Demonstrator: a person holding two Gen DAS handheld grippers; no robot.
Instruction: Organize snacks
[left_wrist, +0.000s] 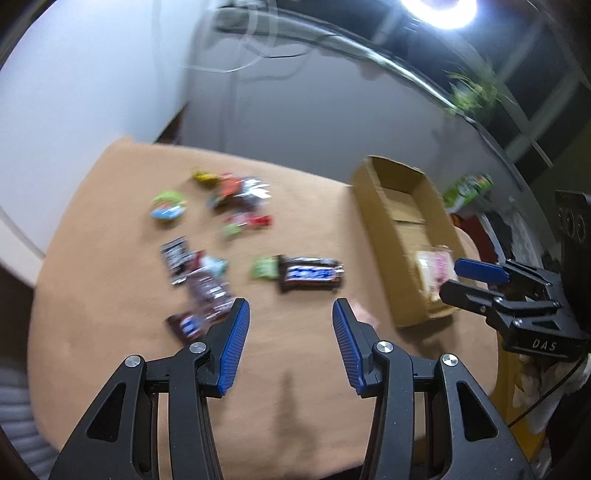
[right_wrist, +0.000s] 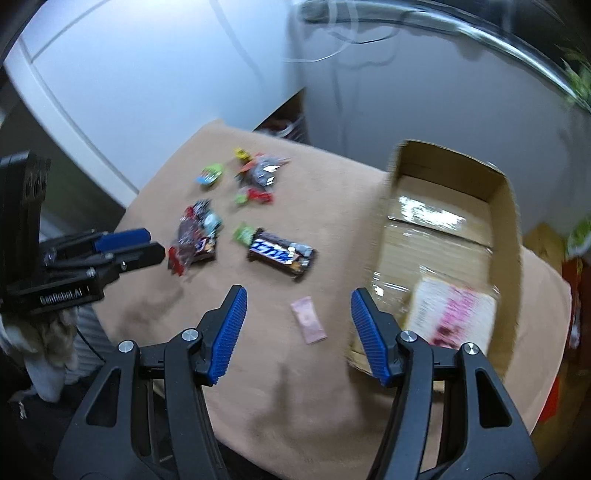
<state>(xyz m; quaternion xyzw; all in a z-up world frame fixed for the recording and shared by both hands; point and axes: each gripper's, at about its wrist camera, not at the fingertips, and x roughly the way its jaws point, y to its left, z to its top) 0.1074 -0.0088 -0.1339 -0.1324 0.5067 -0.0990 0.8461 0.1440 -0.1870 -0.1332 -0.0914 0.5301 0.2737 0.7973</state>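
Snacks lie scattered on the tan cloth-covered table (right_wrist: 332, 206): a Snickers bar (right_wrist: 282, 253) near the middle, a pink sachet (right_wrist: 308, 320) closer in, and small candies (right_wrist: 255, 173) farther back. One pink-and-white packet (right_wrist: 452, 314) sits inside the open cardboard box (right_wrist: 504, 206). Left gripper (left_wrist: 290, 314) and right gripper (right_wrist: 297, 304) both hover with jaws wide, holding nothing.

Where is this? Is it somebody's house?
Probably a room in a home, though I can't be sure. Wrapped snacks like a Snickers bar lie on a table under a tan cloth, beside a cardboard box, with plain walls and a leafy plant behind.
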